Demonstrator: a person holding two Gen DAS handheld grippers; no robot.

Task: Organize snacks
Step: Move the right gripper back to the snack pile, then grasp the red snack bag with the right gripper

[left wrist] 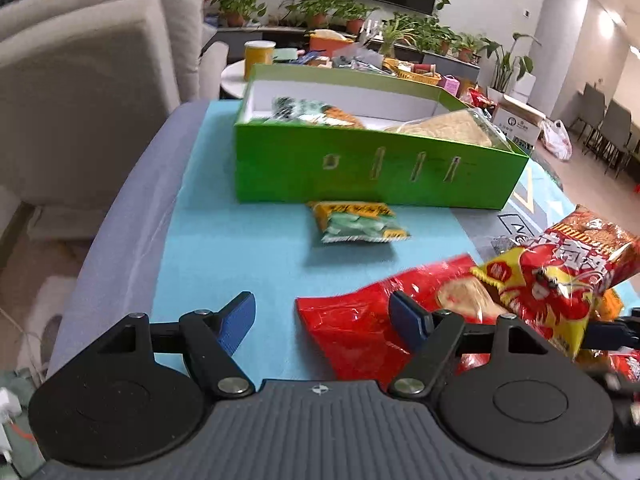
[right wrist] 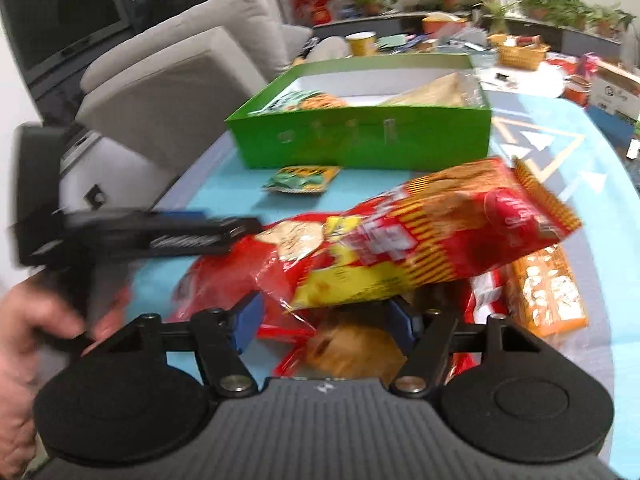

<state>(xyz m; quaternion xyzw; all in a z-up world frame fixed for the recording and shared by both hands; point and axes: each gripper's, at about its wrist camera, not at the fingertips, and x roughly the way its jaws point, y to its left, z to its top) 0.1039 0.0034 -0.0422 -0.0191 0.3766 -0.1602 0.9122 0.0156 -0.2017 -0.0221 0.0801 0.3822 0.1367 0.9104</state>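
Holding a red-and-yellow snack bag (right wrist: pixel 424 240) clear of the table (right wrist: pixel 600 208), the right gripper (right wrist: pixel 326 322) has its blue fingers (right wrist: pixel 248 322) closed partway onto the bag's crimped lower end; the bag tilts up and away toward the green box (right wrist: pixel 360 140). The left gripper (left wrist: pixel 322 322) hangs with its fingers (left wrist: pixel 238 322) spread wide and gripping nothing, one finger over a flat red packet (left wrist: pixel 360 320) that lies on the blue cloth (left wrist: pixel 240 240). The green box stands open at the far side of the cloth. Inside the box lie a green-and-orange packet (left wrist: pixel 312 114) at its left end and a pale clear-wrapped packet (left wrist: pixel 444 126) at its right end. Just in front of the box's near wall rests a small green-and-yellow packet (left wrist: pixel 360 222). Well in front of the box, below the lifted bag, sit an orange packet (right wrist: pixel 548 292) and further red wrappers. Left of the box stands a grey sofa (left wrist: pixel 88 72).
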